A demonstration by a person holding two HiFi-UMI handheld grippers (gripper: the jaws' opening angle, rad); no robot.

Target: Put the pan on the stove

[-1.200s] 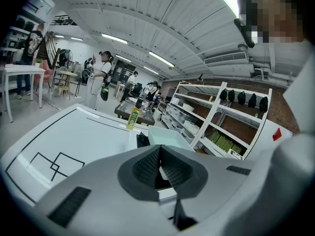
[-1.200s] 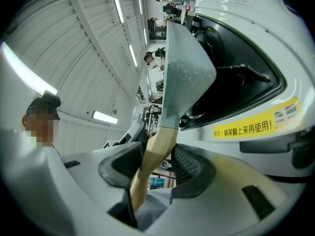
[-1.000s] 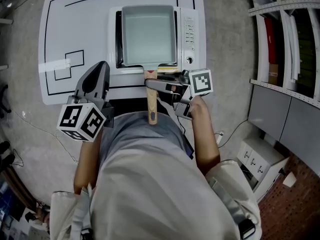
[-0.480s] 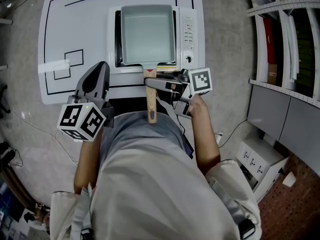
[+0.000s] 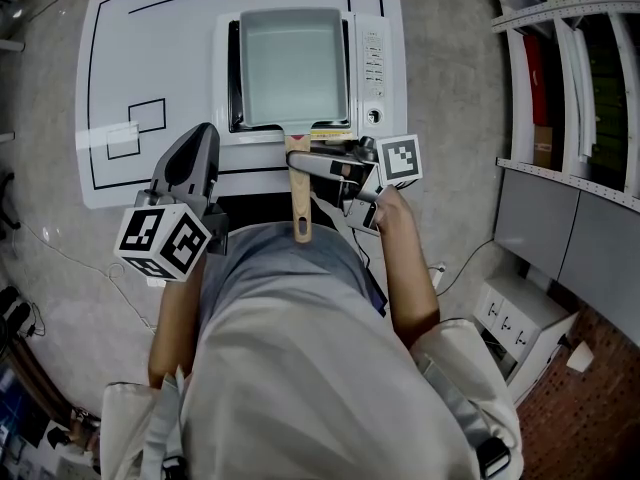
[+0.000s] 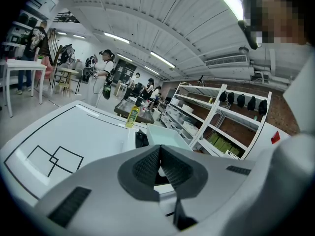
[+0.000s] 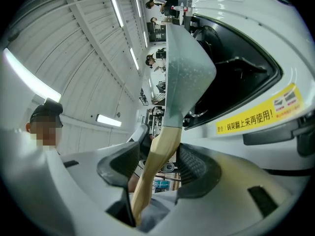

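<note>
A square pale pan point(image 5: 290, 63) sits on the white portable stove point(image 5: 378, 68), its wooden handle point(image 5: 299, 196) pointing toward me over the table's front edge. My right gripper point(image 5: 306, 164) reaches in from the right across the handle. In the right gripper view the handle point(image 7: 158, 154) runs between the jaws, which are opening; the left pad stands off the wood. The pan's body point(image 7: 184, 68) rises ahead. My left gripper point(image 5: 199, 136) hovers at the front edge, left of the stove, shut and empty, its pads point(image 6: 147, 165) meeting.
The white table point(image 5: 150, 58) has black outlines drawn on it, with a small double square at the left. A yellow-green bottle point(image 6: 131, 116) stands at its far edge. Shelving point(image 5: 570, 78) lines the right side. My torso fills the lower head view.
The stove and pan sit slightly higher and further left in the head view. The right gripper stays at the handle, and the left gripper has not moved.
</note>
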